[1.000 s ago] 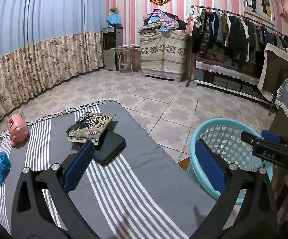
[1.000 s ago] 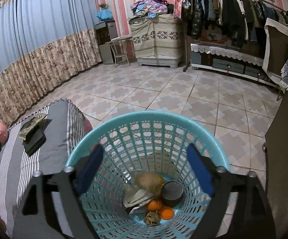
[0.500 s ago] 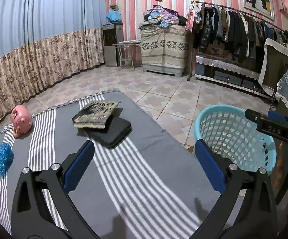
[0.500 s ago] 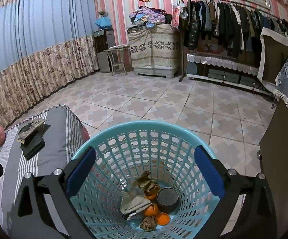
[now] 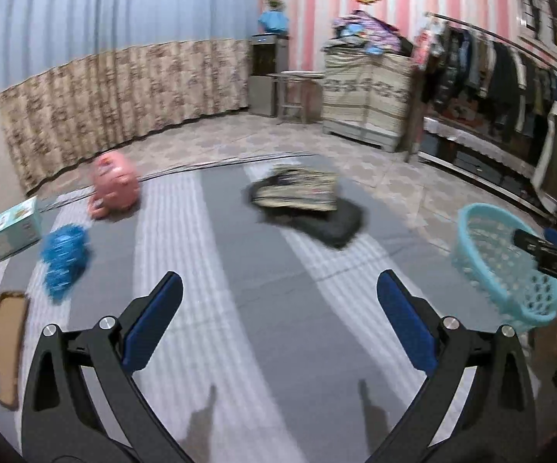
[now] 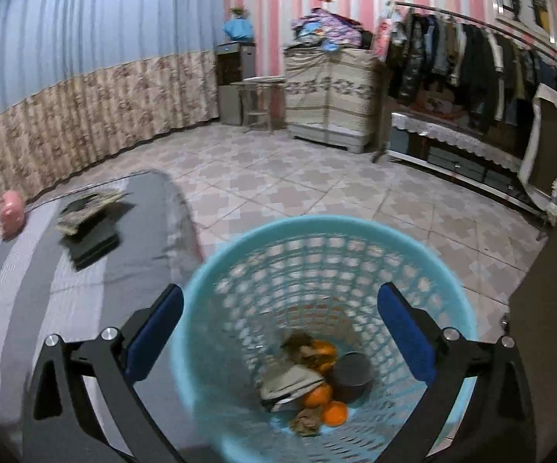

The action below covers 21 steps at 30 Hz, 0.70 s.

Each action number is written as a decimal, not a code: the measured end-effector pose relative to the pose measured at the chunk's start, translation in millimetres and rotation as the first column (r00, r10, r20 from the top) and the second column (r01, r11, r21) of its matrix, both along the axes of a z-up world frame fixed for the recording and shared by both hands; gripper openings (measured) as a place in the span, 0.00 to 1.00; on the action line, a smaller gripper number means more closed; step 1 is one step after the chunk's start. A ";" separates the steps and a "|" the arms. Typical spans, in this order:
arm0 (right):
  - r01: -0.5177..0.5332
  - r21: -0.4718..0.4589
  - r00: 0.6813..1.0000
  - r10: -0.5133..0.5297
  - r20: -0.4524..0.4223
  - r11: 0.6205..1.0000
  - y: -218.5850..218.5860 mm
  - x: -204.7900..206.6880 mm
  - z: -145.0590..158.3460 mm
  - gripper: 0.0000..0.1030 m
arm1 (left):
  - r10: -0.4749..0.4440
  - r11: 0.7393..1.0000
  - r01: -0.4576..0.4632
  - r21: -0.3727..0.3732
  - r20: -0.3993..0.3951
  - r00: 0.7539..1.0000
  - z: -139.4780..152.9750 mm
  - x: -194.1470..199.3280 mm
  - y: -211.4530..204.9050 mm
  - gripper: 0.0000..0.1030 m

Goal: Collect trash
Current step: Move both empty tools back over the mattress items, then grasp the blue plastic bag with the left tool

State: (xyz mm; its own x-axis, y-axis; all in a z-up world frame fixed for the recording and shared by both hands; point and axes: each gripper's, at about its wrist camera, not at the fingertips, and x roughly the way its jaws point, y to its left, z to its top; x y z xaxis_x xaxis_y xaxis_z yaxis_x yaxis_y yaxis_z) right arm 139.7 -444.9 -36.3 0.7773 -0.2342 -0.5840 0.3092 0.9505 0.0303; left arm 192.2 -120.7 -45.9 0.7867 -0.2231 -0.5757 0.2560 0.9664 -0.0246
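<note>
Trash basket (image 6: 240, 254): light blue plastic, round, lattice walls with a solid rim; stands on the tiled floor just beside the bed's edge. In the right wrist view it fills the lower middle; in the left wrist view it sits at 3 o'clock (image 5: 506, 266).
Trash in basket (image 6: 309, 382): lies on the basket bottom; orange pieces, crumpled brownish scraps, a pale wrapper, and a dark round can at 3 o'clock of the heap. Edges blurred.
Right gripper (image 6: 280, 332): above the basket mouth, pointing down into it; fingers (image 6: 155, 333) spread wide and released, blue pads, nothing between them but the view into the basket.
Left gripper (image 5: 278, 322): over the bed; fingers (image 5: 151, 324) spread wide, released, nothing held.
Bed (image 5: 240, 270): grey cover with white stripes; the surface under the left gripper is bare.
Blue crumpled item (image 5: 64, 256): on the bed at 10 o'clock of the left gripper, frilly, bright blue, blurred.
Cardboard piece (image 5: 4, 343): flat, brown, at 9 o'clock, near the bed's edge.
Small box (image 5: 16, 227): pale teal, at 10 o'clock beyond the blue item.
Pink piggy bank (image 5: 114, 185): at 11 o'clock, far side of the bed.
Dark pouch with patterned booklet (image 5: 305, 204): at 12 to 1 o'clock, booklet on top of pouch.
Image quality: motion blur in both views.
</note>
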 end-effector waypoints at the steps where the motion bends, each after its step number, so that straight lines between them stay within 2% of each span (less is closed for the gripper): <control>1: -0.021 0.013 1.000 0.021 0.004 1.000 9.4 0.7 1.2 0.95 | 0.017 1.000 -0.017 0.000 -0.004 1.000 -0.2 2.5 9.2 0.95; 6: -0.068 0.057 0.998 0.067 0.009 0.996 39.0 11.2 3.7 0.96 | 0.171 0.985 -0.170 0.021 -0.025 0.985 -0.7 33.6 87.4 0.95; 9: -0.091 0.071 0.995 0.093 -0.022 0.993 56.6 24.6 -0.4 0.95 | 0.249 0.968 -0.247 0.052 -0.031 0.968 1.4 60.6 124.7 0.95; 14: -0.112 0.059 0.992 0.115 -0.048 0.992 83.6 47.0 -4.2 0.95 | 0.316 0.949 -0.315 0.028 -0.126 0.940 -11.5 112.0 169.2 0.93; 17: -0.121 0.074 0.991 0.124 -0.045 0.990 95.8 61.1 -0.9 0.95 | 0.286 0.957 -0.288 0.016 -0.190 0.939 -24.6 133.2 174.5 0.82; 21: -0.155 0.049 0.986 0.158 -0.045 0.987 118.3 86.4 9.7 0.95 | 0.282 0.959 -0.274 0.069 -0.210 0.936 -39.5 152.1 168.5 0.60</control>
State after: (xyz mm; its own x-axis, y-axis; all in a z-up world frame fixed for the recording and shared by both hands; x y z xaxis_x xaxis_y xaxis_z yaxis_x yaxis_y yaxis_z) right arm 226.1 -326.6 -26.6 0.7726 -0.0842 -0.6292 0.1588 0.9853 0.0632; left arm 344.3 47.9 -85.4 0.6706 0.0124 -0.7417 -0.0304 0.9995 -0.0108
